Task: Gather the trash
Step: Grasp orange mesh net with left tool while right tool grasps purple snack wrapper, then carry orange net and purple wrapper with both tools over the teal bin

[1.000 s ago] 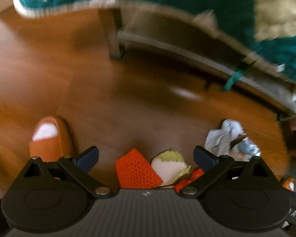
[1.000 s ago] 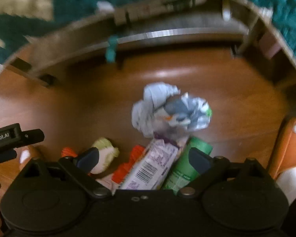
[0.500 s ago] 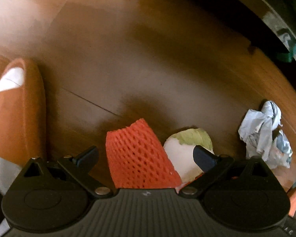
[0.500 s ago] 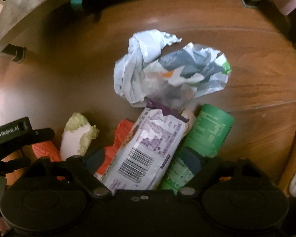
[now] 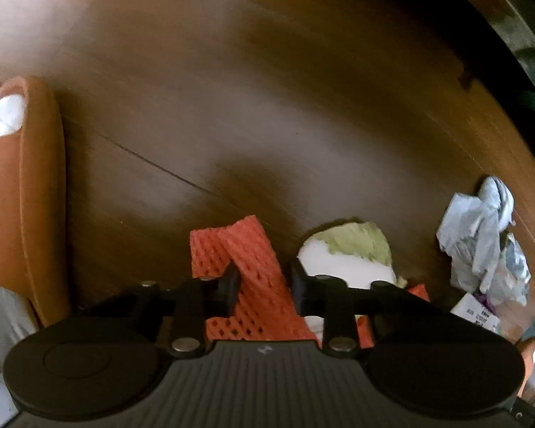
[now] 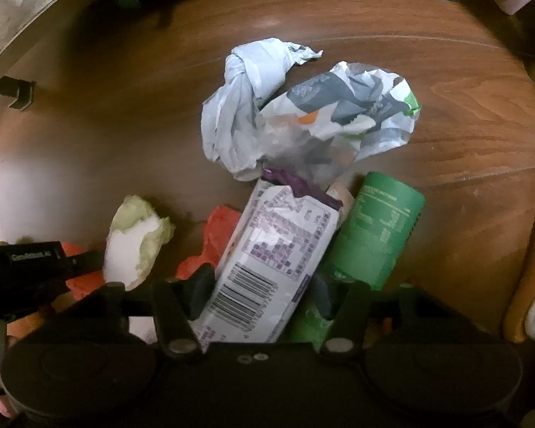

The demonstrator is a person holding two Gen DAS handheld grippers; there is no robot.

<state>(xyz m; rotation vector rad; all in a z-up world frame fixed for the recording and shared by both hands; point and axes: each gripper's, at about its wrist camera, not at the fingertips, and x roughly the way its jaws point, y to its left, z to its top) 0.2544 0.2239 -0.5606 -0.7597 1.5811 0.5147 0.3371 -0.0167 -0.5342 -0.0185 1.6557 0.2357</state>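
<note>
Pointing down at a brown wooden floor [image 5: 232, 114] with a small heap of trash on it. Left gripper [image 5: 264, 283]: jaws having just been closing, now pinching the orange foam net [image 5: 246, 260], the mesh bunching up between the two pads. Just to the right of the net, lying on the floor, a piece of cabbage [image 5: 346, 256], white with a pale green edge, and further right a crumpled plastic bag [image 5: 481, 239]. At the left edge, standing on the floor, an orange slipper [image 5: 28, 192] with a white sock in it. Right gripper [image 6: 260, 294]: jaws having just been closing, now standing on both sides of the white and purple snack wrapper [image 6: 271, 249] with a barcode; the left pad touching its edge, but not possible to tell whether the right pad is pressing yet. Lying beside the wrapper on its right, touching it, a green can [image 6: 378, 232]. Above both, the same bag, printed grey and green, resting against the wrapper's purple end. At the left in this view, the cabbage and orange net pieces, with the other gripper showing as a black bar.
</note>
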